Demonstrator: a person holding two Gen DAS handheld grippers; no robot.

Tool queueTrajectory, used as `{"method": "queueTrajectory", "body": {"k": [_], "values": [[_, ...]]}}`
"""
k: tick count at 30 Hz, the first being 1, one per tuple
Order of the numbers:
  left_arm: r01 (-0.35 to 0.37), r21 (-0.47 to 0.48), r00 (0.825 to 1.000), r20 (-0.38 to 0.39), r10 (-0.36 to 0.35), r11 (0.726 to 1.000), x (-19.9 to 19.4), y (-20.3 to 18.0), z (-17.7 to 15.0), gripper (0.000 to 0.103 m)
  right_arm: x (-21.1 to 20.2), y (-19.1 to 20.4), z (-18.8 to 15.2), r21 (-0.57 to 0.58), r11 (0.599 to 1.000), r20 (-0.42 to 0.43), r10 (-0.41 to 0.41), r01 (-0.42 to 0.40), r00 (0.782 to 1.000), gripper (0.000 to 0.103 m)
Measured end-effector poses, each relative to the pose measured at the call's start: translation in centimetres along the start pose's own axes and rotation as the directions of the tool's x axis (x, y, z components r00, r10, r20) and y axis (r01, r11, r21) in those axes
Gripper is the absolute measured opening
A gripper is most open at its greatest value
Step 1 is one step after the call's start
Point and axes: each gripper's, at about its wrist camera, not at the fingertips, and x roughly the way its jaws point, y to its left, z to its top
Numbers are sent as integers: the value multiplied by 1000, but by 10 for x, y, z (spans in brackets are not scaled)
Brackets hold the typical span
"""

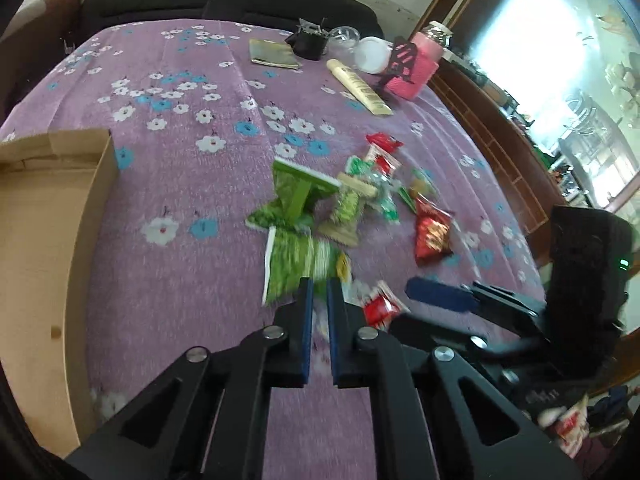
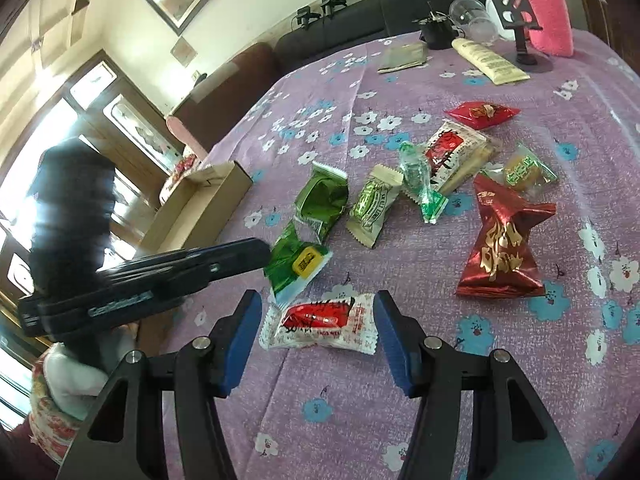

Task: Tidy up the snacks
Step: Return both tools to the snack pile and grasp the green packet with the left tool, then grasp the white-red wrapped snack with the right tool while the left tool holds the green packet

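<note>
On a purple cloth with white and blue flowers (image 2: 400, 380), a scatter of wrapped snacks lies in the middle of the surface. Nearest the person, the right gripper (image 2: 316, 332) hovers low with its blue-padded fingers (image 2: 240, 344) spread apart on either side of a white packet with a red label (image 2: 320, 322); the pads stand clear of the wrapper, which lies flat on the cloth. Just beyond it, the left gripper (image 1: 319, 312) comes in from the side. Its fingers are drawn close together at the edge of a green packet with a yellow tag (image 2: 298, 262), with only a narrow slit between the pads, and the wrapper looks to be pinched there, though the picture is blurred at that spot. Farther out lie another green packet (image 2: 322, 204), a beige packet (image 2: 374, 208), a small clear green-printed one (image 2: 420, 184), a larger white and red packet (image 2: 452, 152), a red pouch (image 2: 482, 114) and a big shiny red bag with gold lettering (image 2: 504, 248) well off to the right. An open cardboard box (image 1: 44, 240) sits at the left edge of the cloth, apart from the pile. At the far end stand a cream tube (image 2: 490, 60), a pink jar (image 2: 546, 12) and a black stand (image 2: 516, 8).
</note>
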Motion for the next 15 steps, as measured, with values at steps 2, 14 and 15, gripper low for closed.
{"method": "queueTrajectory", "body": {"k": [2, 14, 15], "values": [[34, -20, 999, 24, -33, 999, -11, 4, -2, 10, 0, 4, -4, -19, 999, -8, -26, 26, 1000, 58], [44, -187, 998, 46, -36, 981, 12, 13, 15, 63, 26, 41, -10, -218, 950, 8, -230, 226, 973, 64], [21, -174, 999, 34, -16, 985, 19, 10, 18, 63, 25, 41, -11, -221, 946, 8, -241, 236, 971, 63]]}}
